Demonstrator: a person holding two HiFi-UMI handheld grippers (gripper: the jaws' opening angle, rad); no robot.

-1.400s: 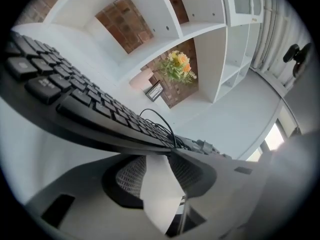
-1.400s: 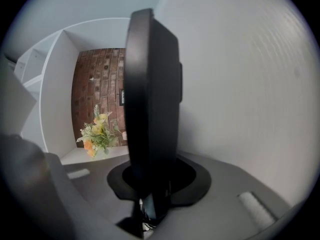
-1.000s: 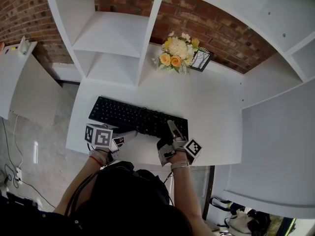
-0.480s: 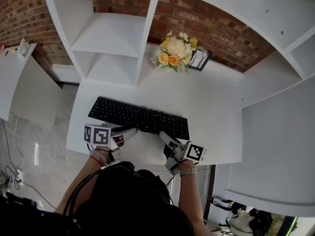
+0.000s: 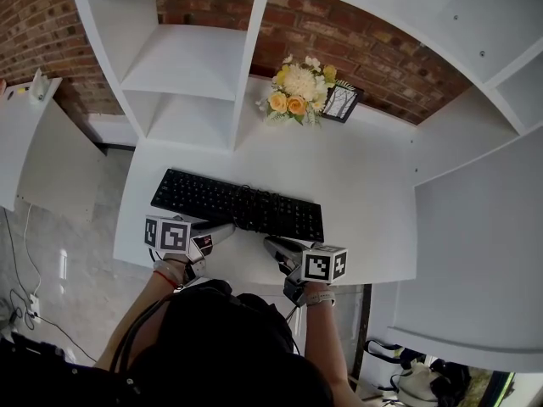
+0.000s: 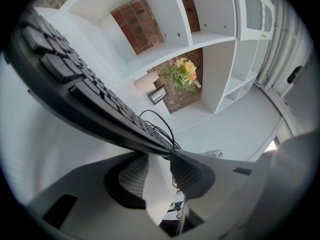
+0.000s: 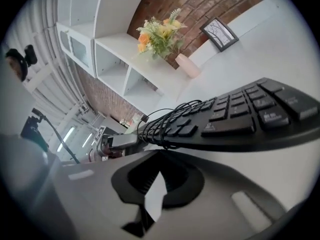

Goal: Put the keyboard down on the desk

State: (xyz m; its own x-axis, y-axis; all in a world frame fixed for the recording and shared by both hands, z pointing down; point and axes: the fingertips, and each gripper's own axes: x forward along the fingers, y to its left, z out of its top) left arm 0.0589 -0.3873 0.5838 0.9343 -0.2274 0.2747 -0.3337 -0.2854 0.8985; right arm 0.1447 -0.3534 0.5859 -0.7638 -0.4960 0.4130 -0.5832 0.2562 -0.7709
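Black keyboard (image 5: 229, 202) unmoved; right gripper (image 5: 271, 244) withdrew, jaws just closed empty.

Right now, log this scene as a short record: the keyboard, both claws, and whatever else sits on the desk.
keyboard: black, lying flat on the white desk, near its front edge
cable: coiled on top of the keyboard, about mid-length
left claw: open, jaws just eased slightly closer; tips at the keyboard's near edge, nothing gripped
right claw: shut, just closed, nothing between the jaws; just in front of the keyboard
background: flowers and a small picture frame at the desk's back
task state: keyboard appears set down
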